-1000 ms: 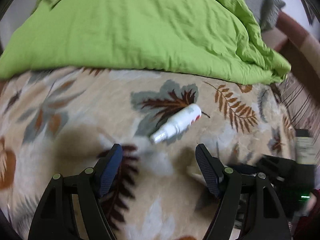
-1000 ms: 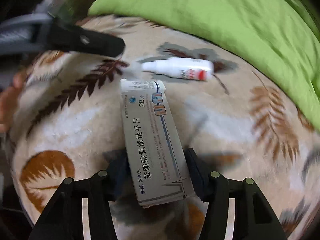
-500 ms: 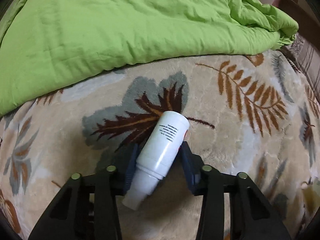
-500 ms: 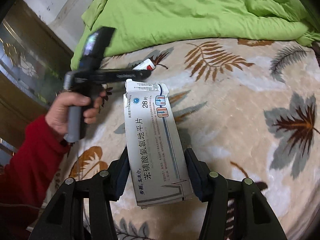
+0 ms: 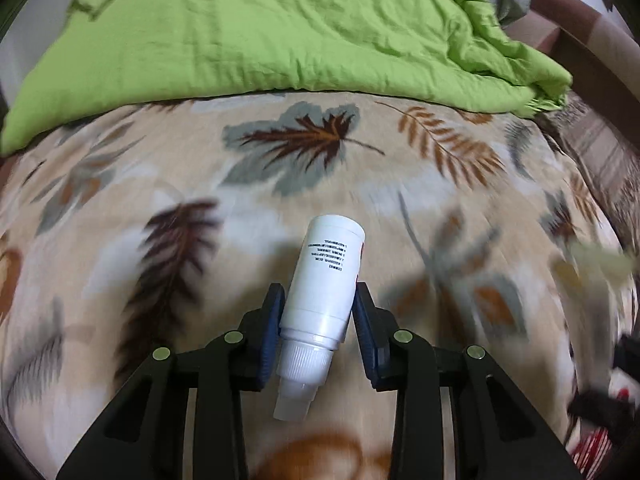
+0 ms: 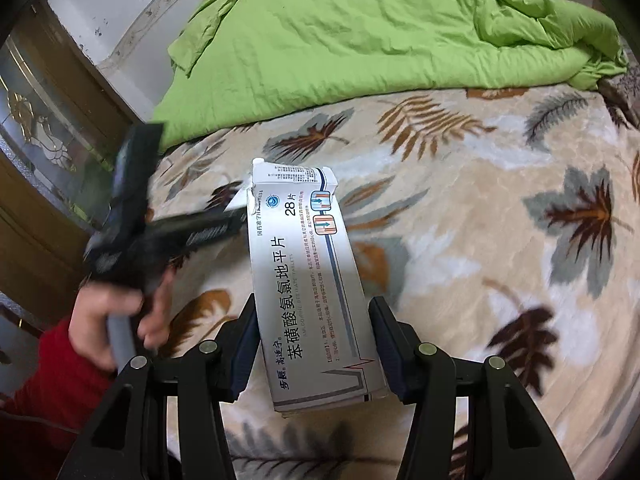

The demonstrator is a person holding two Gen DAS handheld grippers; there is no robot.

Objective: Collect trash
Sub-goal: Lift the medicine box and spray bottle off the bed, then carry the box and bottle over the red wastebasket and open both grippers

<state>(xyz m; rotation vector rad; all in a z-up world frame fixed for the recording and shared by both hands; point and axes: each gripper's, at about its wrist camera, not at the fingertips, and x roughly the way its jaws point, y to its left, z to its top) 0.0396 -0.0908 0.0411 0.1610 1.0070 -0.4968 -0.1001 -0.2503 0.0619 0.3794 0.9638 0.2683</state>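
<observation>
1. Beige plush blanket with brown, grey and rust leaf prints covers the bed and fills most of both views; its pattern is smeared by motion blur in the left wrist view.
2. One rumpled lime-green duvet lies heaped across the far part of the bed, its edge resting on the blanket.
3. At the left of the right wrist view stands a gold-framed door with decorative glass, beside a pale wall.
4. One person's hand, in a red sleeve, grips the grey handle of the blurred left gripper.
5. One medicine box counts as trash: a long, flat, silver-white carton with black Chinese lettering, "28" printed near two small striped squares, and a torn, open far flap. It is off the blanket, lengthwise between the fingers of the right gripper, whose blue pads press against both long sides.
6. One white plastic bottle is the second piece of trash: a smooth cylinder with a block of small black print, a sliver of red at its right edge, a ribbed collar and a translucent nozzle pointing toward the camera. It sits tilted between the fingers of the left gripper, whose jaws are closing; both pads touch its body.
7. Count: two grippers, two trash items, one in each.
</observation>
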